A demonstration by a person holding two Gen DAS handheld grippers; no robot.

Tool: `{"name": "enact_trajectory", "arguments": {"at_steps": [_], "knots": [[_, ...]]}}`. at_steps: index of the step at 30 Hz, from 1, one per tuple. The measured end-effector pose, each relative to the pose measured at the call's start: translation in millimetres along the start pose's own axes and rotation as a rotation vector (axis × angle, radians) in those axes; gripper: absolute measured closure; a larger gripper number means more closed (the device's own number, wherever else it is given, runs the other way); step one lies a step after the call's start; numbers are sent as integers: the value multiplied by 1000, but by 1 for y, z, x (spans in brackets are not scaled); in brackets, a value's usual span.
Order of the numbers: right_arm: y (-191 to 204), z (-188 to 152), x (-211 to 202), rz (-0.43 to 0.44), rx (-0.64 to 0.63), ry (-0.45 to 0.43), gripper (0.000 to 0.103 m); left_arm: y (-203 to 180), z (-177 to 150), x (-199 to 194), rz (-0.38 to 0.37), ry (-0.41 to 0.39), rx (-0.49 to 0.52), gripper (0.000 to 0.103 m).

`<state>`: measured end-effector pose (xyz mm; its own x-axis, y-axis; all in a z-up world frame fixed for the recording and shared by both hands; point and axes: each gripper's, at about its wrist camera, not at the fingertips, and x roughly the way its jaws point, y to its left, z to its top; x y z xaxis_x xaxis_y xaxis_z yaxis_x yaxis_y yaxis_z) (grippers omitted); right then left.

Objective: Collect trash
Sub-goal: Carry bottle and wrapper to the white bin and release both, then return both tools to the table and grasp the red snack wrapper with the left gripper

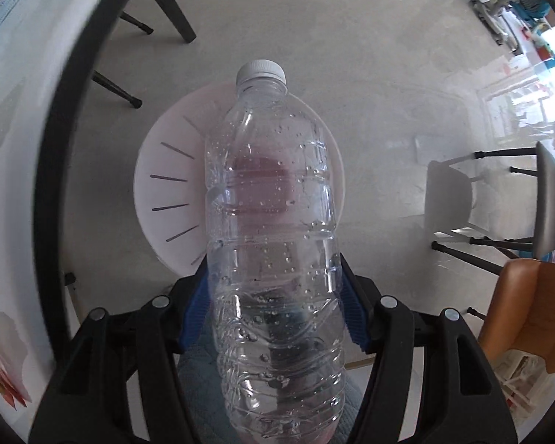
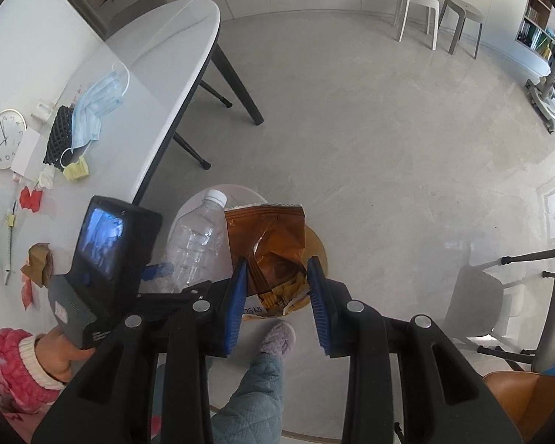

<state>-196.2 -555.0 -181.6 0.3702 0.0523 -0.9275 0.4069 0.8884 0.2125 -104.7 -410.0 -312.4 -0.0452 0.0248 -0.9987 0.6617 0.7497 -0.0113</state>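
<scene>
My left gripper (image 1: 273, 303) is shut on a clear plastic bottle (image 1: 272, 222) with a white cap, held over a white round bin (image 1: 166, 181) on the floor. In the right wrist view the same bottle (image 2: 198, 236) and the left gripper's body (image 2: 103, 270) show at left. My right gripper (image 2: 277, 296) has its blue pads on either side of an orange snack bag (image 2: 273, 244) above the bin (image 2: 236, 194); the pads look spread and whether they pinch the bag is unclear.
A white table (image 2: 159, 74) at left carries a blue face mask (image 2: 96, 107), a clock (image 2: 3, 138), a black mesh piece (image 2: 61, 135) and paper scraps. Chairs (image 2: 518, 296) stand at right, stools (image 2: 418, 11) at the back. My slippered foot (image 2: 277, 336) is below.
</scene>
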Motion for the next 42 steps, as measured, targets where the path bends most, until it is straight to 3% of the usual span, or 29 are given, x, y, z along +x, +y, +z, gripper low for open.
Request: {"name": "enact_trajectory", "arguments": {"at_steps": [3,7,11,18,25,29,34,36,42], "knots": [[2,1,15,21,-15,21,69,2,3,7,33,9,0,35],[6,1,27,44,-24,37,69,-2,-5,-4,20,-10,31,34],[9,3,35,57,-20,42,69,-13,-10,-31,-40,-52,62,33],[28,6,62,72,-49,76,68,13,-64,-138,-37,-291,96,19],[78,-6,127,94,-139,164,66,82,-107,-206,60,-437,-51,15],[95,-9,145,95,-140,195,33,125,-128,-227,84,-459,-159,14],[112,-1,116,55,-146,164,25,183,-148,-239,107,-459,-263,14],[125,6,90,36,-158,114,14,206,-155,-242,105,-460,-295,14],[181,17,0,14,-234,-27,2,268,-187,-250,110,-468,-370,8]]}}
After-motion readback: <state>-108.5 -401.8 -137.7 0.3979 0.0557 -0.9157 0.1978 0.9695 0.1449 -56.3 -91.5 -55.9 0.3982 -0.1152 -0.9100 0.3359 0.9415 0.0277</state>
